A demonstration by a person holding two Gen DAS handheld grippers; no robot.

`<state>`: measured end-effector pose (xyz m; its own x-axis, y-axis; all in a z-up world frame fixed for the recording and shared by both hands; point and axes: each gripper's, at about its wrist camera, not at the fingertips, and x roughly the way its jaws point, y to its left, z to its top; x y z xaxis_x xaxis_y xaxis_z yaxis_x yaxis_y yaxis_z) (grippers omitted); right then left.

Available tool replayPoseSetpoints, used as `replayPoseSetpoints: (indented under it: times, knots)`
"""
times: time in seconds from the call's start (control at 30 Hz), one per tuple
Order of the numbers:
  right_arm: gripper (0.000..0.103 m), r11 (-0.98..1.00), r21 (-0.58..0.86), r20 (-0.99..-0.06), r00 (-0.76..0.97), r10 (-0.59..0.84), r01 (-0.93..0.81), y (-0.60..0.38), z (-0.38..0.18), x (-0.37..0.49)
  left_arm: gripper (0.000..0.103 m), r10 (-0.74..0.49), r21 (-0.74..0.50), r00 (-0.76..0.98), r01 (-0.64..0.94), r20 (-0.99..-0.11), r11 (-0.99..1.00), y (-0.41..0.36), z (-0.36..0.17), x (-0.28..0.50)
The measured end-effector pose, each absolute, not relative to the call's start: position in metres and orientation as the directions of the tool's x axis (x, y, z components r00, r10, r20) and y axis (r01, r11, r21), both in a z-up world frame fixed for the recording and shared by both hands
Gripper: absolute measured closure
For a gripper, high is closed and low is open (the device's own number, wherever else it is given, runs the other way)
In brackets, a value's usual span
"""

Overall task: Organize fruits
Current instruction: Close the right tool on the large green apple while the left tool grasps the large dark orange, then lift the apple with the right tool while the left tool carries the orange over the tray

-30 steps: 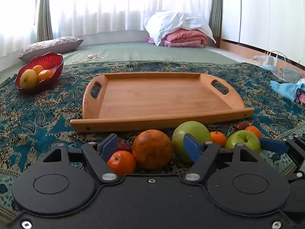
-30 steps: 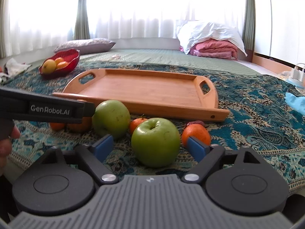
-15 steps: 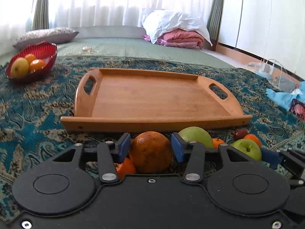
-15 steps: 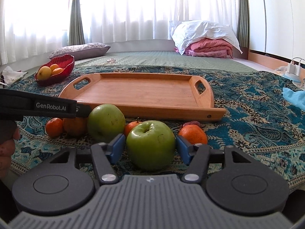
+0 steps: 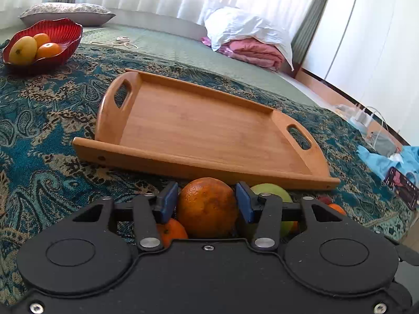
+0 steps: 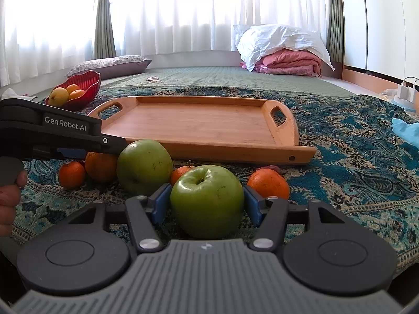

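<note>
Left gripper [image 5: 207, 205] clamped on dull, blotchy orange [image 5: 207, 206], right gripper [image 6: 207, 204] closing, seemingly gripping glossy green apple [image 6: 207, 204]

I see bright daylight through white sheer curtains [image 6: 183, 13] with green drapes [image 6: 104, 18], a green quilted mat [image 6: 235, 77], folded pink bedding [image 6: 290, 62] under a white pillow [image 6: 280, 38], white cabinet doors [image 5: 371, 34].

One readable mark out here: "GenRobot.AI" in pale letters, printed along the black side of the left gripper [image 6: 112, 146], reaching in at the near left.
</note>
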<state>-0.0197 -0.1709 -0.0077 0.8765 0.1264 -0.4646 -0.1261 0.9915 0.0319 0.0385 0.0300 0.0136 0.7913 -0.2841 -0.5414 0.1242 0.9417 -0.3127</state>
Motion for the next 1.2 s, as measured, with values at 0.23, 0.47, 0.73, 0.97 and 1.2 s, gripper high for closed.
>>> replayPoseSetpoints:
  times: [0.23,0.47,0.73,0.97,1.2]
  knots:
    - [0.042,0.991,0.074,-0.465,0.876,0.132,-0.11,-0.176,-0.005,-0.021,0.058,-0.219,-0.195,0.843,0.139,-0.492,0.971,0.013,0.03,0.015]
    - [0.042,0.991,0.083,-0.465,0.875,0.134,-0.107,-0.178,-0.003,-0.026,0.058,-0.229,-0.163,0.858,0.172,-0.46,0.971,0.006,0.051,-0.015]
    - [0.042,0.991,0.068,-0.455,0.881,0.132,-0.113,-0.179,0.001,-0.046,0.058,-0.222,-0.108,0.839,0.194,-0.497,0.975,0.0,0.042,-0.051]
    - [0.041,0.993,0.03,-0.44,0.891,0.113,-0.111,-0.173,-0.003,-0.055,0.057,-0.197,-0.091,0.825,0.176,-0.529,0.98,-0.002,0.023,-0.059]
    - [0.04,0.994,0.025,-0.408,0.907,0.105,-0.104,-0.17,-0.01,-0.054,0.055,-0.19,-0.087,0.846,0.169,-0.498,0.982,-0.004,0.016,-0.056]
